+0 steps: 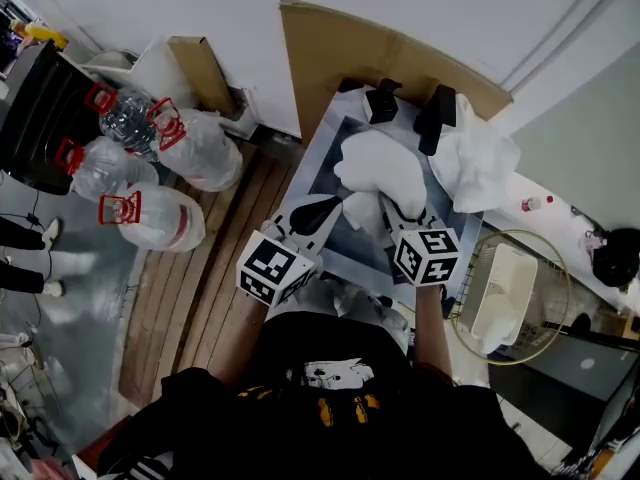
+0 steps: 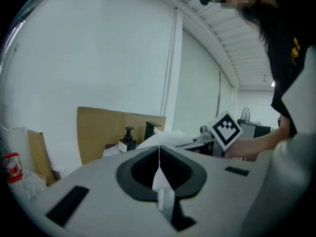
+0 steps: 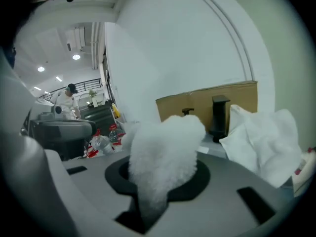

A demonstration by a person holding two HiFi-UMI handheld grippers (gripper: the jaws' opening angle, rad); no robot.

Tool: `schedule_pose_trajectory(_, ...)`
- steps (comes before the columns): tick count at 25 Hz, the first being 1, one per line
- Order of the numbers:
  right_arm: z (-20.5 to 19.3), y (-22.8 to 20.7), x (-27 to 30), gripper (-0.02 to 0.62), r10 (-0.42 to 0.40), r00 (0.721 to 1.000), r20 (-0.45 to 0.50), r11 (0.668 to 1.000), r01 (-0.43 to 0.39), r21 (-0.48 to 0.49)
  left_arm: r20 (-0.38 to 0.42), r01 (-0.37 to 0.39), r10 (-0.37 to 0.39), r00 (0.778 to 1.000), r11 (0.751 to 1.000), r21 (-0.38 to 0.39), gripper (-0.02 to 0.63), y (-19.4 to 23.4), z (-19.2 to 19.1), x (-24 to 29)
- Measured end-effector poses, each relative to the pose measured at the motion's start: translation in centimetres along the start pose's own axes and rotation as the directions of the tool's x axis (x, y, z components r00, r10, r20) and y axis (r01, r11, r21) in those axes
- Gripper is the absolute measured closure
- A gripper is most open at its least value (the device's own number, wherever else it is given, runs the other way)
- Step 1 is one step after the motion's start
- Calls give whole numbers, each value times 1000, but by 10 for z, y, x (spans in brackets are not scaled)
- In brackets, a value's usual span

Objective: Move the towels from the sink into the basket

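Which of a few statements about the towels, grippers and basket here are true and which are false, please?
1. The right gripper is clamped on a white towel. True.
2. The left gripper holds a towel too. False: its jaws are together with no towel between them.
3. A second towel lies beside the black faucet. True.
4. The basket stands left of the sink in the head view. False: it is to the right.

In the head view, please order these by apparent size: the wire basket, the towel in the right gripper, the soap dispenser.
Largest: wire basket.
Next: towel in the right gripper.
Smallest, clearly: soap dispenser.
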State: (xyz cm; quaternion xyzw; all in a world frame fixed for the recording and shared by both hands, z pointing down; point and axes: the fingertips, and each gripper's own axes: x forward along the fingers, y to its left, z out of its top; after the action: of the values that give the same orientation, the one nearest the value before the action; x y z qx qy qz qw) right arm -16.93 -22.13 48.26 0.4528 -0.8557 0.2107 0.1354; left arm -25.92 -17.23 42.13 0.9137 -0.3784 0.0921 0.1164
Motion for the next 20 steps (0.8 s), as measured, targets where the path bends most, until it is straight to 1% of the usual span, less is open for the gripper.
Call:
schedule_pose_trajectory(6, 16, -16, -57, 503, -46, 996, 80, 999, 43, 33, 23, 53, -53, 998, 998, 20, 597, -31, 16, 21)
schedule_pose_trajectory(12, 27, -47, -128, 503, -104, 980, 171, 993, 93, 71, 20, 127, -128, 992, 991, 42, 597, -78, 25, 57)
schedule_pose_trajectory(16, 34, -77, -177, 503, -157, 960, 231, 986, 140, 88, 8, 204, -205, 979, 977, 65, 597, -125, 30, 89)
schedule_pose_trajectory(20, 32, -114, -231, 503, -242, 933, 266, 969, 219, 114, -13, 302, -302, 953, 949, 94, 597, -181, 31, 122)
